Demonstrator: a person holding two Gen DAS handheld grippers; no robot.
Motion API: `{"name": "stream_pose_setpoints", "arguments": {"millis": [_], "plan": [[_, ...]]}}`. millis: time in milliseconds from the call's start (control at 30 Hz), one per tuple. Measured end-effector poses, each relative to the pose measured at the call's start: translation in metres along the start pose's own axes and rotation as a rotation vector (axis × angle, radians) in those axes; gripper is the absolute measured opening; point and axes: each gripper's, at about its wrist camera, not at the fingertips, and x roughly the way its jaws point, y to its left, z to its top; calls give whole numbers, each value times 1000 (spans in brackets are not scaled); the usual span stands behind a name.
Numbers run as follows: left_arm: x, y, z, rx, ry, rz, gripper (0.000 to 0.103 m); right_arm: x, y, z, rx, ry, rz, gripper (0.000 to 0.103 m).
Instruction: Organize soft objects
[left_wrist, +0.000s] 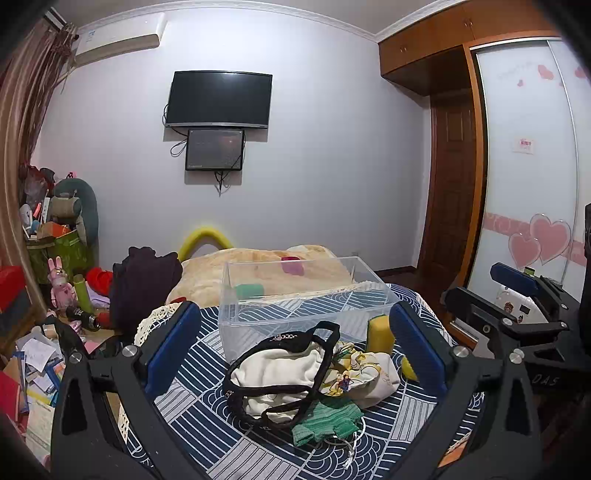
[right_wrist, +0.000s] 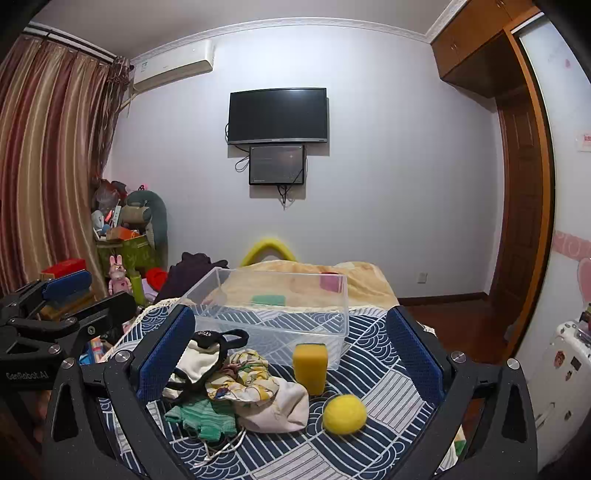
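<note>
On the bed's patterned cover (right_wrist: 369, 373), the clear bin (right_wrist: 273, 317) stood empty behind a heap of cloth items (left_wrist: 295, 376), a yellow sponge (right_wrist: 310, 369) and a yellow ball (right_wrist: 344, 413). My left gripper (left_wrist: 295, 354) and right gripper (right_wrist: 291, 354) hovered, jaws wide, holding nothing. Sorting had apparently not begun; next, a pinch on one piece.

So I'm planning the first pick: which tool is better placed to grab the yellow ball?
Right. The right tool is open with the yellow ball low between its fingers. In the left tool's view the ball is mostly hidden behind its right finger.
</note>
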Motion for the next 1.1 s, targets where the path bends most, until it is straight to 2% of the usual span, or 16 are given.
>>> {"name": "stream_pose_setpoints", "arguments": {"millis": [1100], "plan": [[1, 2, -3, -9, 0, -7, 103, 2, 2, -5, -4, 7, -11, 103]]}}
